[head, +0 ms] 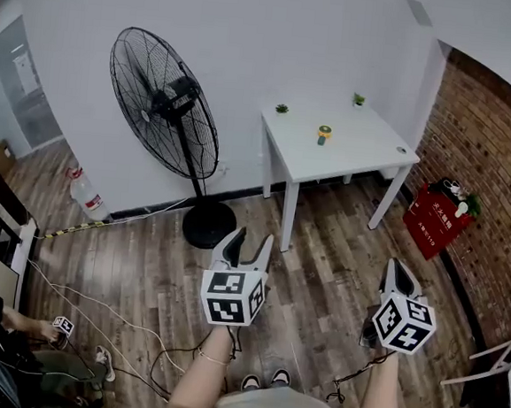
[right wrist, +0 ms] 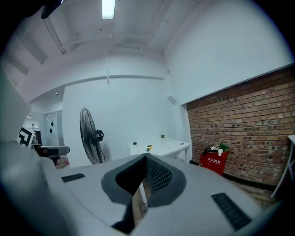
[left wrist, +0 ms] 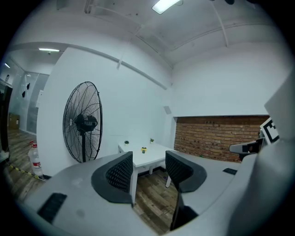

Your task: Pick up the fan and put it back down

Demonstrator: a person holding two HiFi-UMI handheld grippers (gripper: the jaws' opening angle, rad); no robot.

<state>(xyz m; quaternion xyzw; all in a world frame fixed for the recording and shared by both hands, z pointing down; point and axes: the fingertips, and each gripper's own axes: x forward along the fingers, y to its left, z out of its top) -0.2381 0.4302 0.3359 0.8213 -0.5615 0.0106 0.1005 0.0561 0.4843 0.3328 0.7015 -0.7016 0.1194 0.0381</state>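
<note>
Black fan (head: 170, 116) stood on floor (head: 323, 249), well ahead-left of left hand-held gripper (head: 250, 240), open, empty; right hand-held gripper (head: 401, 269) closed. Risk: gripped one-sided, top-heavy fan could tip.

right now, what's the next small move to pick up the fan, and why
Probably swing the left hand-held gripper left and forward toward the pole of the fan: its jaws stand apart and empty, and the fan stands untouched, left of where they point.
</note>
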